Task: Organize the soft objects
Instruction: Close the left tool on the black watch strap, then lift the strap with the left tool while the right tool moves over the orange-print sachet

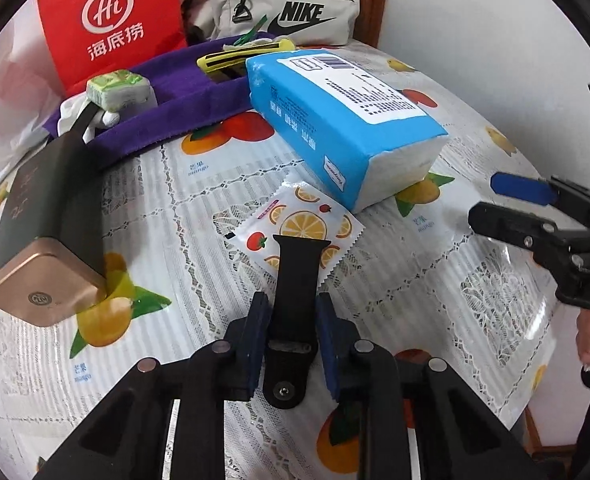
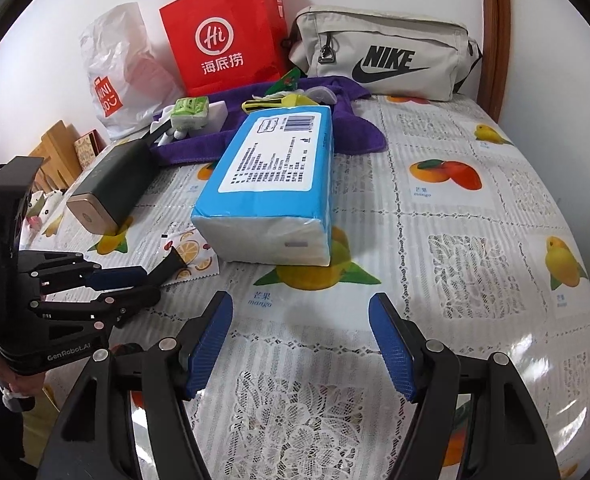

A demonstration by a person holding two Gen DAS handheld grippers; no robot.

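Note:
My left gripper (image 1: 291,312) is shut on a black watch strap (image 1: 293,280) and holds it just above the table, its tip over a fruit-print sachet (image 1: 299,228). The strap shows in the right wrist view (image 2: 171,262) beside the left gripper (image 2: 135,282). A blue tissue pack (image 1: 335,120) (image 2: 271,176) lies mid-table. A purple towel (image 1: 167,108) (image 2: 347,120) at the back holds a green tissue packet (image 1: 117,86) (image 2: 191,112) and a yellow item (image 1: 235,60). My right gripper (image 2: 301,344) is open and empty, low over the table in front of the tissue pack; it shows at the right in the left wrist view (image 1: 507,204).
A dark box with a gold end (image 1: 51,232) (image 2: 111,184) lies at the left. A red paper bag (image 2: 227,32), a white plastic bag (image 2: 119,72) and a beige Nike bag (image 2: 383,52) stand along the back wall. The fruit-print tablecloth (image 2: 475,240) covers the table.

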